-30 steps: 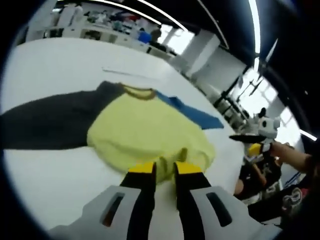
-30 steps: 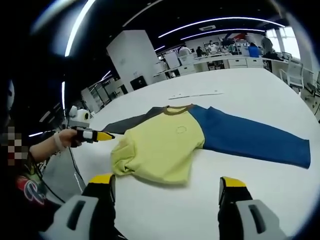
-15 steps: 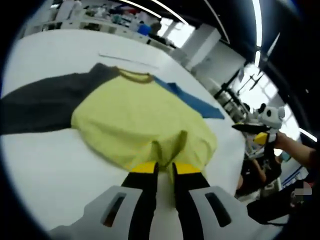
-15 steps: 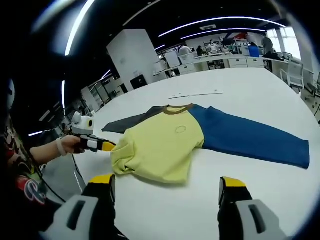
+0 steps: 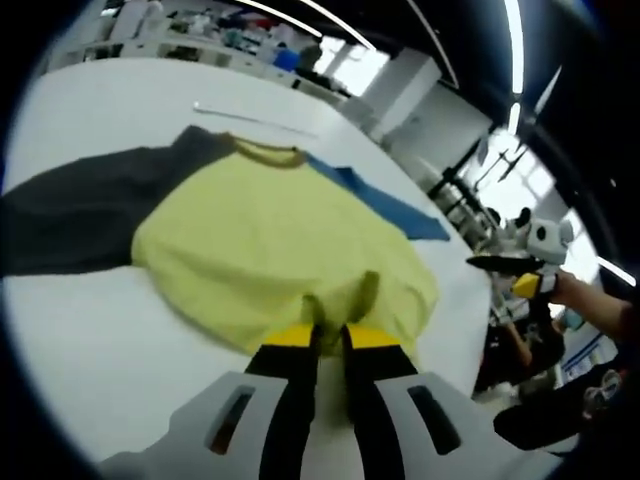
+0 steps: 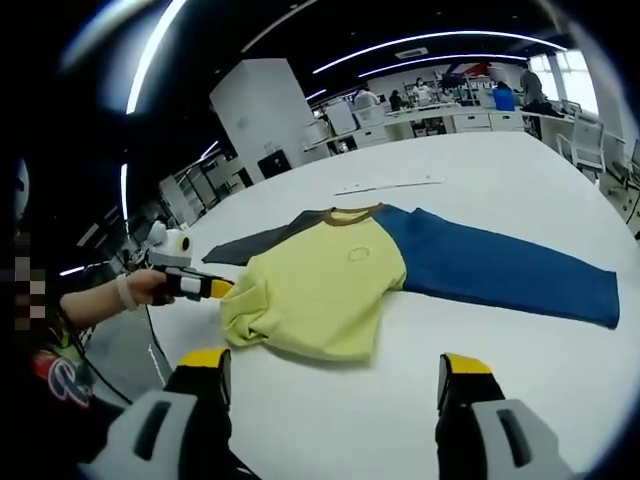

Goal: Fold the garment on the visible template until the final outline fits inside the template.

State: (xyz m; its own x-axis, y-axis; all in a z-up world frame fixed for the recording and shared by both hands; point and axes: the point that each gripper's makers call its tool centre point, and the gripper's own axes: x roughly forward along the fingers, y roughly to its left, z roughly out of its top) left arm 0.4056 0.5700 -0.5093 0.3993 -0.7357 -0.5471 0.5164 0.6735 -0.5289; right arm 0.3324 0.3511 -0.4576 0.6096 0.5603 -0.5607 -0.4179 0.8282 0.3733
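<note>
A shirt lies on the white table [image 6: 520, 180], with a yellow body [image 6: 320, 290], a blue sleeve [image 6: 500, 275] and a dark grey sleeve [image 6: 255, 245]. In the left gripper view, the yellow body [image 5: 270, 240] lies ahead, the grey sleeve [image 5: 80, 215] to its left and the blue sleeve [image 5: 385, 205] to its right. My left gripper [image 5: 330, 335] is shut on the bunched yellow hem [image 5: 340, 300]. In the right gripper view, it [image 6: 215, 288] shows at the hem's left corner, held by a hand. My right gripper [image 6: 332, 368] hangs open above the table in front of the shirt; it [image 5: 505, 272] also appears at the right.
A thin pale strip [image 6: 385, 185] lies on the table beyond the collar, and this strip [image 5: 250, 118] also shows in the left gripper view. Desks, shelves and people stand far behind the table. The table's near edge runs by the person's arm [image 6: 95, 300].
The left gripper came down to the hem's corner and holds it; its view has closed in on the yellow body. The right gripper has stayed put and open.
</note>
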